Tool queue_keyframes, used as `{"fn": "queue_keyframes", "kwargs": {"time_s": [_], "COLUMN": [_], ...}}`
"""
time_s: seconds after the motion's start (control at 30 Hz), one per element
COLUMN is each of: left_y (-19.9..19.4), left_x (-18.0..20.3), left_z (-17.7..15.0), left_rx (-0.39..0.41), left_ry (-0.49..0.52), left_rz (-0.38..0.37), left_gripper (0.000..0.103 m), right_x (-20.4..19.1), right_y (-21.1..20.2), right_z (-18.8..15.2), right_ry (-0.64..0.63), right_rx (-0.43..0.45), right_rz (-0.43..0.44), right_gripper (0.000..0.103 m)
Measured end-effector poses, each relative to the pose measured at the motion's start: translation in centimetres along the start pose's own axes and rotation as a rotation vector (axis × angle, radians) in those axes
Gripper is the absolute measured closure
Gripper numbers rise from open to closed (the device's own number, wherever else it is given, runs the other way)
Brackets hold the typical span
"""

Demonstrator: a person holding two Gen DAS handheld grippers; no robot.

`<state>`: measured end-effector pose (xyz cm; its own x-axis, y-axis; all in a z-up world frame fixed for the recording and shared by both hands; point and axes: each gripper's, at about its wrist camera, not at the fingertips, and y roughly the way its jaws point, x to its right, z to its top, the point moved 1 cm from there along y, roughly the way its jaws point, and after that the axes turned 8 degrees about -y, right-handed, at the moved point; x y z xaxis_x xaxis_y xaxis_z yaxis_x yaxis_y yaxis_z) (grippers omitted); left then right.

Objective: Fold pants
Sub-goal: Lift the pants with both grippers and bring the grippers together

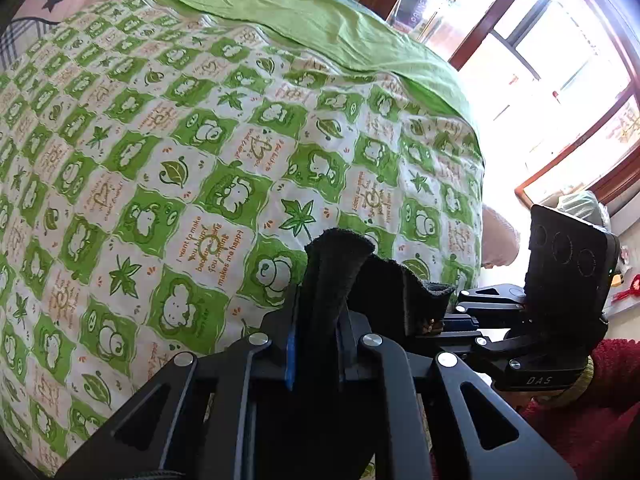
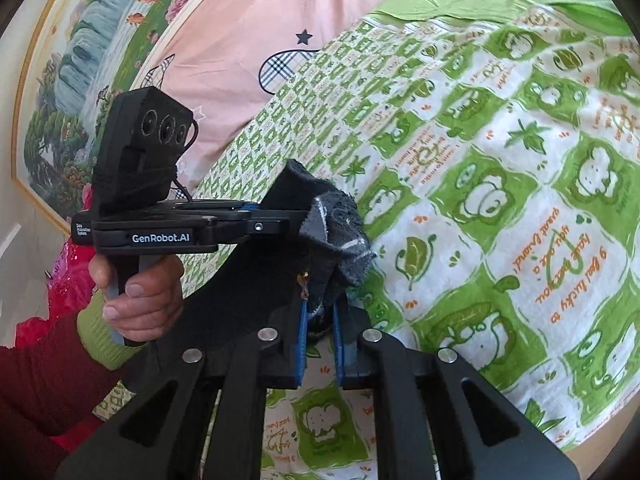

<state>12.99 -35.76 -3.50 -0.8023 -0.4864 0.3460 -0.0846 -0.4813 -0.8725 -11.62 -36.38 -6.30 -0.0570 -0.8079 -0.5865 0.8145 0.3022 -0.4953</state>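
The black pants (image 1: 334, 280) are held up off the bed, gripped at one edge by both grippers. My left gripper (image 1: 316, 344) is shut on a bunched fold of the pants that sticks up between its blue pads. My right gripper (image 2: 320, 320) is shut on the same edge, where the dark grey inside of the cloth (image 2: 340, 232) crumples above the jaws. Each gripper shows in the other's view: the right one (image 1: 448, 322) just right of mine, the left one (image 2: 276, 216) just left. Cloth spans the short gap between them. The rest of the pants hangs below, hidden.
A bed covered with a green-and-white frog-print quilt (image 1: 180, 160) fills both views. A plain green sheet (image 1: 320, 28) and a pink pillow (image 2: 248, 28) lie at its far end. A bright window (image 1: 560, 60) is to the right, a landscape painting (image 2: 80, 60) to the left.
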Motion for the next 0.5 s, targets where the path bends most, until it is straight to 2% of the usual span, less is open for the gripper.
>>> {"fn": "queue_keyframes", "kwargs": {"time_s": [0.17, 0.3, 0.5], "left_y": [-4.6, -8.9, -14.2], "left_x": [0.1, -0.6, -2.7], "left_z": [-1.5, -3.5, -8.0], "left_rx": [0.100, 0.197, 0.315], "left_ry": [-0.011, -0.059, -0.150], "left_rz": [0.008, 0.007, 0.038], "left_gripper": [0.092, 0.092, 0.092], "right_x": [-2.9, -6.7, -12.0], "right_y": [-0.6, -0.3, 1.7], "right_z": [0.9, 0.9, 1.6], "right_ry": [-0.069, -0.142, -0.261], "right_rx": [0.036, 0.049, 0.011], "right_rz": [0.121, 0.230, 0.340], "right_gripper": [0.091, 0.091, 0.091]}}
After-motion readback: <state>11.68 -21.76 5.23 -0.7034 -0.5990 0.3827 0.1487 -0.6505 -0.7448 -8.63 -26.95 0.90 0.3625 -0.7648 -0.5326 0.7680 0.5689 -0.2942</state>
